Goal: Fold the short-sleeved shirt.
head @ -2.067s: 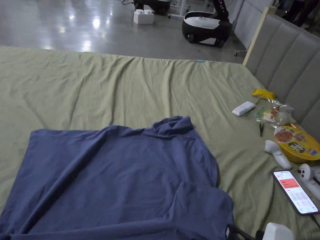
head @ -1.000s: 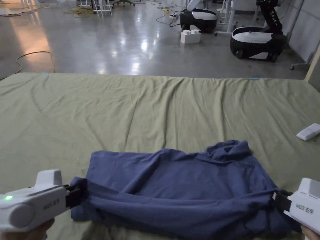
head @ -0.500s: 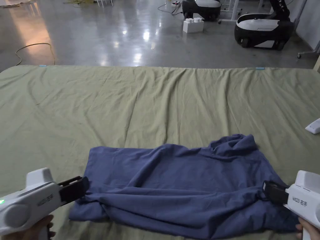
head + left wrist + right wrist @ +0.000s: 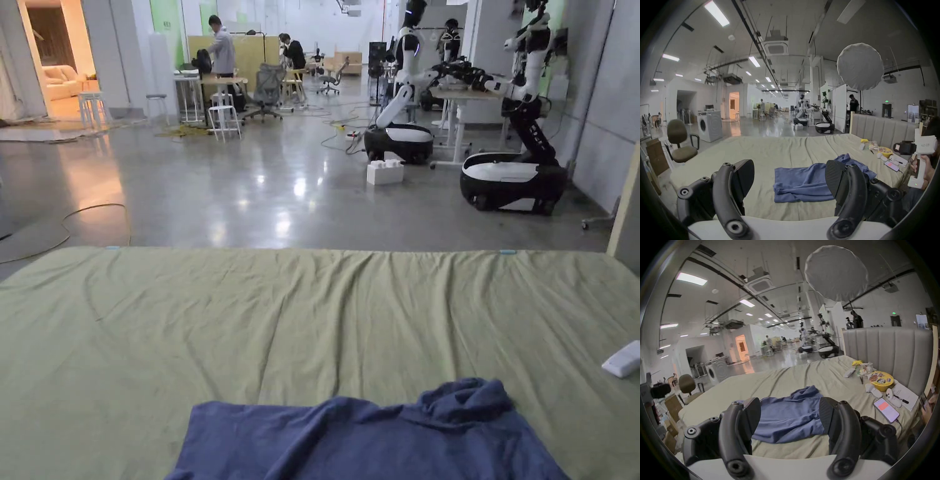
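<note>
Blue shirt (image 4: 804,183) is seen folded into a rough band on the green bed sheet (image 4: 312,325), near the bed's front edge, collar end bunched up toward the headboard (image 4: 886,352) side. Left tool (image 4: 789,177) is held above the sheet with jaws spread wide, nothing between them; shirt is seen through the gap, well apart. Right tool (image 4: 790,413) is likewise spread and empty, shirt visible beyond and between its jaws, no contact. In the left gripper view the right tool is also seen farther off, raised clear of the bed, gripped by a hand (image 4: 922,168). Beside the headboard a clutter is laid out: phone (image 4: 886,410) with cable attached, yellow bowl (image 4: 881,382), snack packets, white remote (image 4: 622,359). Wheeled robots (image 4: 509,181) are parked on the glossy floor beyond the bed; people are seen at desks farther back.
</note>
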The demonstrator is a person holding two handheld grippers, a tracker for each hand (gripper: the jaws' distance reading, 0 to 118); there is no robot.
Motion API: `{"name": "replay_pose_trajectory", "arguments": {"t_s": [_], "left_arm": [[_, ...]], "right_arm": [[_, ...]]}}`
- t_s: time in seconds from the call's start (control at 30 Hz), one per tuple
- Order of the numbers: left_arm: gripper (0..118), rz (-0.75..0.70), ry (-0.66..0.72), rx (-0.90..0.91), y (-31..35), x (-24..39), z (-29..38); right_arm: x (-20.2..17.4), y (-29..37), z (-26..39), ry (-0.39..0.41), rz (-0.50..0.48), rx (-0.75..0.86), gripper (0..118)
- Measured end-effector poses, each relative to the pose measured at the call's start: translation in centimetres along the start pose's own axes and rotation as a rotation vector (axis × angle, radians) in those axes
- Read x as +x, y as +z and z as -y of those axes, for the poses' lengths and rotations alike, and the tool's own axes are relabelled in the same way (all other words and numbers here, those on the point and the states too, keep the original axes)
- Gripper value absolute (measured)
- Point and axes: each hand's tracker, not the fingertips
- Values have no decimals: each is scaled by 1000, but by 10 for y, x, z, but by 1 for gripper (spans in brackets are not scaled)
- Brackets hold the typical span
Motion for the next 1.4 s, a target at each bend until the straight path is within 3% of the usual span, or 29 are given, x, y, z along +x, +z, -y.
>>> {"name": "replay_pose_trajectory", "arguments": {"t_s": [0.03, 0.13, 0.17, 0.23, 0.3, 0.37, 0.63, 0.77, 0.9, 1.0, 1.03, 1.13, 1.17, 1.3, 1.4], "left_arm": [[80, -21, 3, -4, 4, 5, 0], [12, -30, 18, 18, 11, 11, 7], [9, -48, 16, 27, 13, 13, 9], [9, -45, 38, 32, 13, 17, 6], [1, 44, 79, 21, 15, 19, 7], [0, 39, 37, 18, 19, 25, 8], [0, 50, 46, -27, 18, 22, 6], [0, 55, 55, -61, 6, 15, 10], [0, 136, 123, -175, -23, -2, 17], [1, 153, 102, -274, -62, -12, 36], [9, 124, 102, -296, -80, -19, 46], [73, 142, 228, -433, -134, -40, 81], [80, 128, 265, -475, -153, -45, 95], [81, 20, 235, -628, -225, -55, 143], [79, 43, 227, -653, -263, -58, 163]], "right_arm": [[-8, 9, 0, 19, 19, 7, 68], [-27, 25, 0, 78, 37, 15, 34], [-30, 26, 1, 101, 50, 16, 21], [-36, 29, 4, 97, 60, -5, 18], [-37, 30, 7, 65, 49, -32, 4], [-39, 29, 4, 69, 38, -42, 1], [-41, 24, -5, 101, 34, -2, 0], [-39, 20, -4, 68, 18, -14, 0], [-36, 16, 2, 48, 10, -43, 0], [-33, 12, 9, 56, 8, -81, 0], [-31, 10, 12, 52, 4, -98, 0], [-25, 4, 20, 17, 4, -153, 0], [-23, 1, 23, 6, 9, -173, 0], [-12, -8, 34, -13, 39, -216, 0], [-8, -15, 37, -30, 59, -232, 0]]}}
